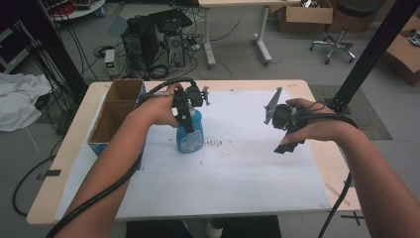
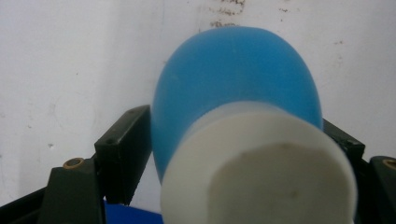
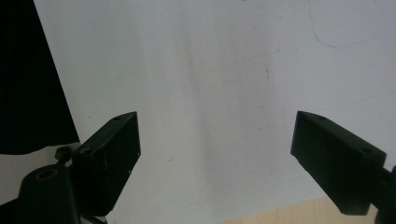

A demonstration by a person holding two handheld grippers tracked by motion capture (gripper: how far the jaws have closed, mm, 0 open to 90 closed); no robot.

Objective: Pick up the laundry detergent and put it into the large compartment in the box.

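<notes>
A blue bottle (image 1: 189,134) with a white neck stands upright on the white sheet (image 1: 237,168), left of the table's middle. My left gripper (image 1: 183,118) comes down on it from above and is shut on its upper part. In the left gripper view the two black jaws press on either side of the blue bottle (image 2: 233,79), just below its white neck (image 2: 261,168). My right gripper (image 1: 288,145) hangs over the right side of the sheet, apart from the bottle. Its jaws stand wide open in the right gripper view, with my right gripper (image 3: 215,140) holding nothing over the bare sheet.
An open cardboard box (image 1: 115,101) with two compartments sits at the table's left edge, close to my left forearm. A black slanted post (image 1: 366,59) rises past the table's right far corner. Dark smudges (image 1: 215,144) mark the sheet right of the bottle.
</notes>
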